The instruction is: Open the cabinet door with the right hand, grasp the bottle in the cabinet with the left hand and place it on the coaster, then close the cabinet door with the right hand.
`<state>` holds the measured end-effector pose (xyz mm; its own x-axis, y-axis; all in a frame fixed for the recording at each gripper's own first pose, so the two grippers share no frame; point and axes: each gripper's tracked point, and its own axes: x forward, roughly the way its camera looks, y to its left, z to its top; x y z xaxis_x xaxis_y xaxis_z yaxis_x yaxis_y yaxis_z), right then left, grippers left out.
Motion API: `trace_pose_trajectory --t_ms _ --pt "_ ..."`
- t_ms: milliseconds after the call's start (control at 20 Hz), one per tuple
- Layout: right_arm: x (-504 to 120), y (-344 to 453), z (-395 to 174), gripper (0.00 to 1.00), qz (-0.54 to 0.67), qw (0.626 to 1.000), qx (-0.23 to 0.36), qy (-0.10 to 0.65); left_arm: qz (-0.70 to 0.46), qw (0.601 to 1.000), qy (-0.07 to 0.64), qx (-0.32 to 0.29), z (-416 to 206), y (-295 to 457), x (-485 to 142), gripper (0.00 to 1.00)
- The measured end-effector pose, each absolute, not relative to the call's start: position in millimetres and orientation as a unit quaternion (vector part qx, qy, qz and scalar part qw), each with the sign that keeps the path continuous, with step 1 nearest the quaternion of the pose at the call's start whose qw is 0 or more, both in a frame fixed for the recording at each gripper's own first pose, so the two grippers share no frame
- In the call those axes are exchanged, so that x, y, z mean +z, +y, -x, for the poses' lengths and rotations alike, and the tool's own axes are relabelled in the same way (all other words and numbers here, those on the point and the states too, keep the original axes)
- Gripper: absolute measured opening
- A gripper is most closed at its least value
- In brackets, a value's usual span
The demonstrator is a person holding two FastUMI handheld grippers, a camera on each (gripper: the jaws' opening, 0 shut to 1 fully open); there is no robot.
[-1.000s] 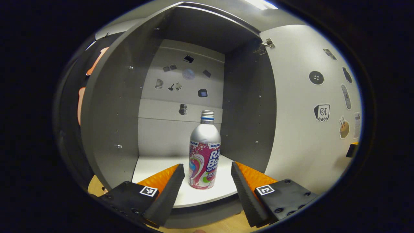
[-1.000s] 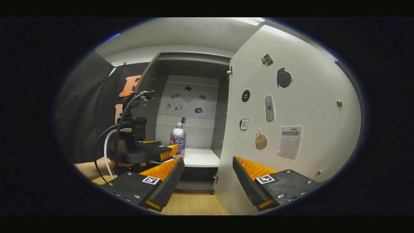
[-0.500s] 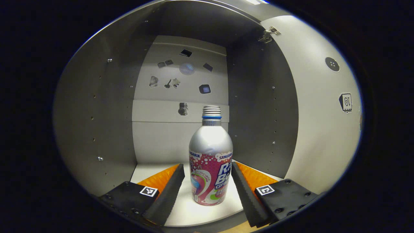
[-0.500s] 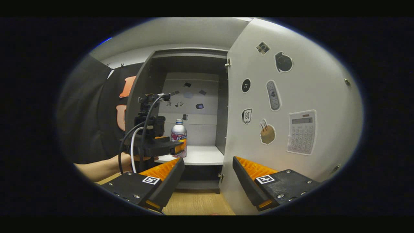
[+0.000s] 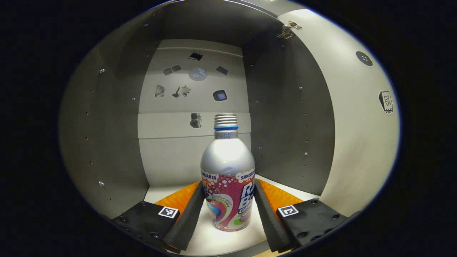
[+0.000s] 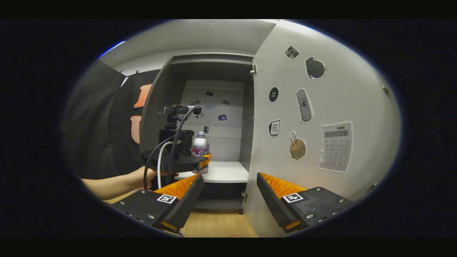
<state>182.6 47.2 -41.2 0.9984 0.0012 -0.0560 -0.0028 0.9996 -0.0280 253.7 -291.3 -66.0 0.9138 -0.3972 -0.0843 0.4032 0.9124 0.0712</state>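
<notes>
A silver bottle (image 5: 227,178) with a pink label stands upright on the white cabinet shelf (image 5: 167,189). My left gripper (image 5: 228,185) is inside the cabinet, one finger on each side of the bottle's lower body. The fingers sit very close to its sides, and I cannot tell whether they touch it. In the right gripper view the bottle (image 6: 200,146) stands just beyond the left gripper (image 6: 204,162). My right gripper (image 6: 229,177) hangs open in front of the cabinet, holding nothing. The cabinet door (image 6: 321,89) is swung wide open to the right.
Grey side walls (image 5: 107,135) hem the bottle in on both sides, and the open door (image 5: 357,125) lies on the right. A hand (image 6: 142,176) holds the left gripper, with cables trailing from it. The wooden tabletop (image 6: 214,225) lies below the cabinet.
My left gripper has pushed into the cabinet until the bottle stands between its fingers, and the fingers have drawn slightly closer together. The right gripper has barely moved.
</notes>
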Motion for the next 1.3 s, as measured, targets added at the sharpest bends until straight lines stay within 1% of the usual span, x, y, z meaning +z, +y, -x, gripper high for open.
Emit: trace_pose_trajectory --t_ms 150,200,250,300,400,700,750,800,1000,1200,1300 --pt "-39.7 46.3 -178.2 0.92 0.015 1.000 0.003 0.027 -0.043 0.977 0.035 -0.204 -252.5 -291.2 -65.6 0.85" --pt "-39.0 45.7 -177.8 0.92 0.015 1.000 0.003 0.026 -0.036 0.978 0.033 -0.205 -250.7 -290.5 -64.2 0.82" --pt "-38.7 44.7 -176.9 0.92 0.016 1.000 0.005 0.026 -0.028 0.978 0.029 -0.206 -248.5 -289.5 -62.0 0.83" --pt "-38.5 43.5 -176.0 0.92 0.017 1.000 0.006 0.025 -0.022 0.978 0.025 -0.205 -245.2 -287.3 -59.2 0.81" --pt "-37.2 44.2 -170.5 0.92 0.016 1.000 0.011 0.024 -0.021 0.980 0.016 -0.199 -237.6 -281.3 -53.3 0.81" --pt "-29.2 50.3 -150.4 0.92 0.019 0.999 0.039 0.013 -0.012 0.984 -0.005 -0.179 -193.5 -260.3 -33.8 0.81" --pt "-28.8 51.9 -146.2 0.92 0.020 0.999 0.046 0.011 -0.014 0.985 -0.007 -0.174 -185.8 -255.7 -31.8 0.82" --pt "-28.1 53.1 -143.9 0.92 0.019 0.998 0.053 0.009 -0.017 0.986 -0.010 -0.168 -176.1 -249.1 -28.8 0.81" --pt "-28.7 61.3 -133.4 0.92 0.008 0.997 0.076 0.010 -0.016 0.989 -0.015 -0.149 -139.6 -223.2 -21.5 0.81" --pt "-22.8 67.7 -124.0 0.92 0.009 0.998 0.059 0.002 -0.011 0.989 -0.020 -0.147 -114.2 -197.2 -20.2 0.82" --pt "-19.3 74.0 -118.8 0.92 0.016 0.999 0.045 -0.004 -0.003 0.988 -0.019 -0.153 -104.3 -186.7 -23.3 0.81"
